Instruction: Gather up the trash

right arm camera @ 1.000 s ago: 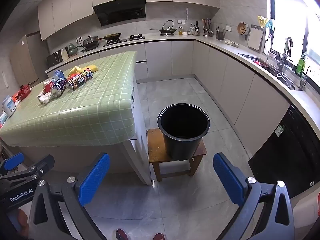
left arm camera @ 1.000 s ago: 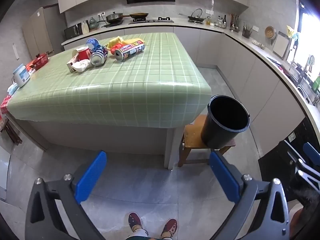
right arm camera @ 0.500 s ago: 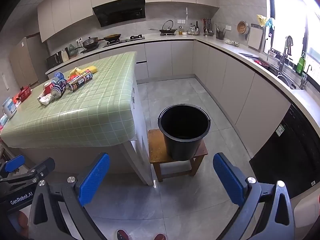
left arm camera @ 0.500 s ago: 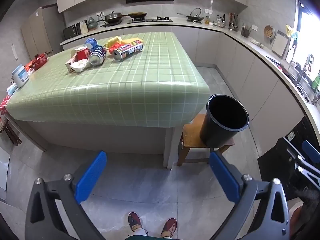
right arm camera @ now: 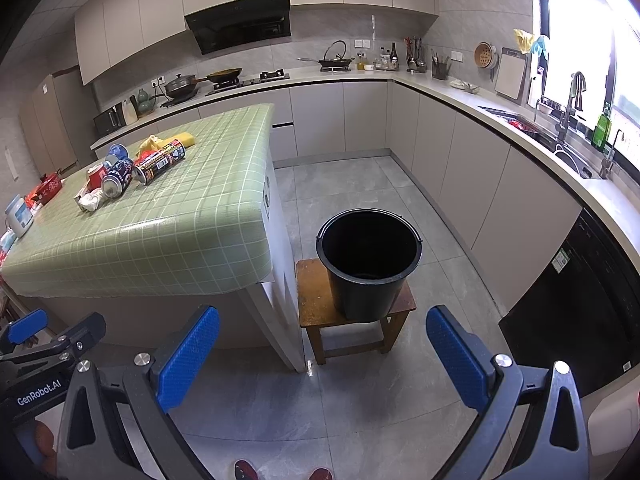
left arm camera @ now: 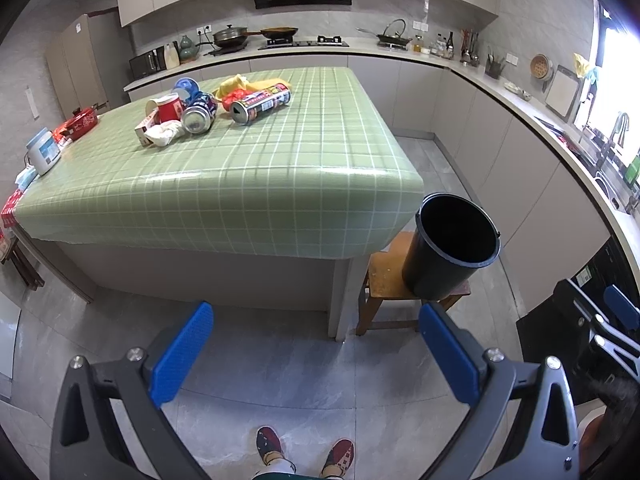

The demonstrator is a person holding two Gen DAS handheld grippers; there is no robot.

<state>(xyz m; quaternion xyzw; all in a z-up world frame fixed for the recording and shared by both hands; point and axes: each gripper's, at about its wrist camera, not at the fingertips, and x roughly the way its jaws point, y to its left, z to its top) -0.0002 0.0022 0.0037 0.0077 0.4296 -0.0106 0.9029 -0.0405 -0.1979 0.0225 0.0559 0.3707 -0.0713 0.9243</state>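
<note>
Your left gripper (left arm camera: pixel 316 346) and right gripper (right arm camera: pixel 322 352) gape wide, holding nothing; trash pile (left arm camera: pixel 208 108) lies at 11 o'clock on the tabletop (left arm camera: pixel 256 176), bucket (right arm camera: pixel 369 262) at 12.

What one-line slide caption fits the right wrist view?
Open right gripper faces an empty black bucket on a wooden stool, trash waiting on the green-tiled table.

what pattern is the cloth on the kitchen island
Pale green tablecloth with a white grid check, clearest in the left wrist view.
</note>
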